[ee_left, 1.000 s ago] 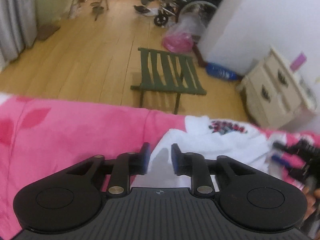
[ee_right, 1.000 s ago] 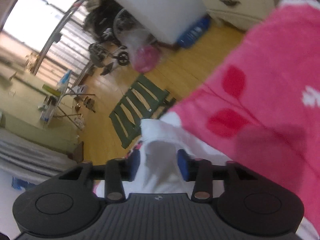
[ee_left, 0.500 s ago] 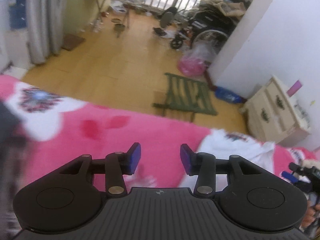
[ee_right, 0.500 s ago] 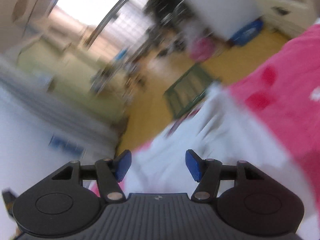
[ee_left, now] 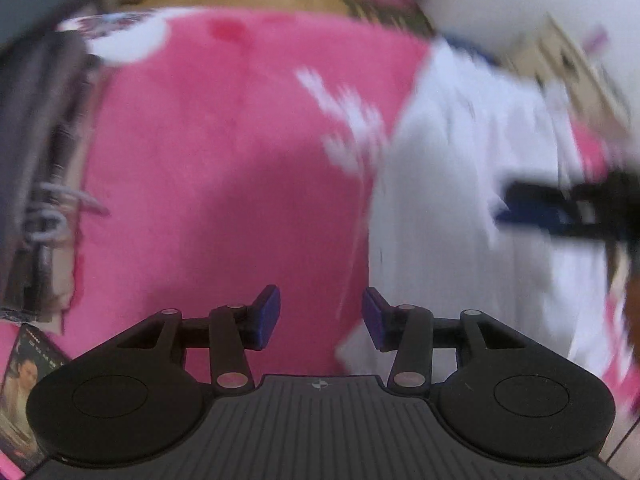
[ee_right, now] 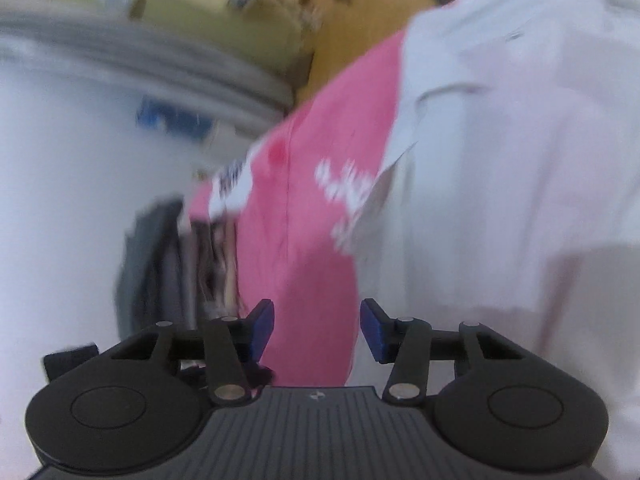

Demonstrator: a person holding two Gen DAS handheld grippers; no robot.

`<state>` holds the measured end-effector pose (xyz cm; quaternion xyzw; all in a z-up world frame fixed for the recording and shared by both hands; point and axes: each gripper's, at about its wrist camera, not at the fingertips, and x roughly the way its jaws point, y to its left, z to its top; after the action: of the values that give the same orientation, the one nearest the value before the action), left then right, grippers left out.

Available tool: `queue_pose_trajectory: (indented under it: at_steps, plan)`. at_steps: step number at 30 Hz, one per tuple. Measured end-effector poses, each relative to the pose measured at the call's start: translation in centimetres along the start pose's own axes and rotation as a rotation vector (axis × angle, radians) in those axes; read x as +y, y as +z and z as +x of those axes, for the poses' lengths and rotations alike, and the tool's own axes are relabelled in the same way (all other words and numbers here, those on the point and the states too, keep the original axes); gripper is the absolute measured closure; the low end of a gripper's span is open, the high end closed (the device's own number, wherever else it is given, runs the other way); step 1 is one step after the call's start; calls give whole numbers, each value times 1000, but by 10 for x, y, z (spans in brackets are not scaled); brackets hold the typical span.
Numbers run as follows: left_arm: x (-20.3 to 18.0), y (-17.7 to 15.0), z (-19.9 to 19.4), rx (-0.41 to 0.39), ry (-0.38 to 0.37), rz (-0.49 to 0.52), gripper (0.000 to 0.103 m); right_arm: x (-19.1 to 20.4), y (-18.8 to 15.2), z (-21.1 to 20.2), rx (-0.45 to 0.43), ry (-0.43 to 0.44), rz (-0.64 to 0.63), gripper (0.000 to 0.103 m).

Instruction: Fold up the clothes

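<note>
Both hand-held grippers hang empty beside a white garment (ee_left: 460, 200) on a pink blanket (ee_left: 224, 168). The left hand-held gripper (ee_left: 320, 318) is released; the right hand-held gripper (ee_right: 317, 330) is closing on nothing. Each should probably pinch one garment edge before folding.

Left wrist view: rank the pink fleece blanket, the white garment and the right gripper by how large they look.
1. Pink fleece blanket
2. White garment
3. Right gripper, smallest, only partly in frame

Blur makes the edges rough.

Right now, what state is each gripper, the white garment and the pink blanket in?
Left gripper: open, nothing between the blue pads.
Right gripper: jaws closing, nothing between them.
White cotton garment: lying loose and rumpled on the blanket, held by neither gripper.
Pink fleece blanket with white flower print: spread flat under the garment.
</note>
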<state>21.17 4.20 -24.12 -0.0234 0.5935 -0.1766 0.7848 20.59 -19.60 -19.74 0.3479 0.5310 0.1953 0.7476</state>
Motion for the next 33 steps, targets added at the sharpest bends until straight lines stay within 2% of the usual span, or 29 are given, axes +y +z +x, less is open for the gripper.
queue_pose_trajectory:
  at_steps: [4,7,8,9,10,11,12,13,19,23,25,28,29,31,33]
  plan:
    - [-22,-25,8,44,-23,175,58,37,-9,53,96,-149,-185,54]
    - [-35,-38,9,29,-26,246,58,53,-11,100,152,-334,-301,57]
    - [-36,-40,10,29,-35,245,58,50,-15,110,175,-366,-310,58]
    - [-37,-42,10,30,-43,244,58,46,-19,119,198,-399,-319,64]
    - [-37,-44,11,30,-56,238,58,42,-22,128,219,-431,-327,74]
    - [-38,-45,12,29,-69,233,58,40,-24,129,214,-453,-330,81]
    - [-38,-46,12,29,-82,227,58,38,-25,130,207,-473,-331,94]
    - [-39,-47,12,24,-87,229,58,34,-21,119,183,-441,-290,103]
    - [-35,-40,13,-5,-144,172,58,8,2,50,23,-227,-38,103]
    - [-36,-36,27,14,-168,121,57,-6,4,19,-29,-192,14,103]
    - [-35,-33,37,41,-184,82,57,-10,3,19,9,-147,20,103]
    - [-33,-30,51,71,-212,25,58,-1,1,35,82,-151,0,98]
    - [-34,-28,54,75,-212,11,58,4,1,44,107,-163,-23,94]
    - [-40,-25,56,62,-185,10,59,13,-1,64,161,-212,-69,62]
    - [-48,-25,53,37,-189,38,59,20,-1,79,193,-247,-115,55]
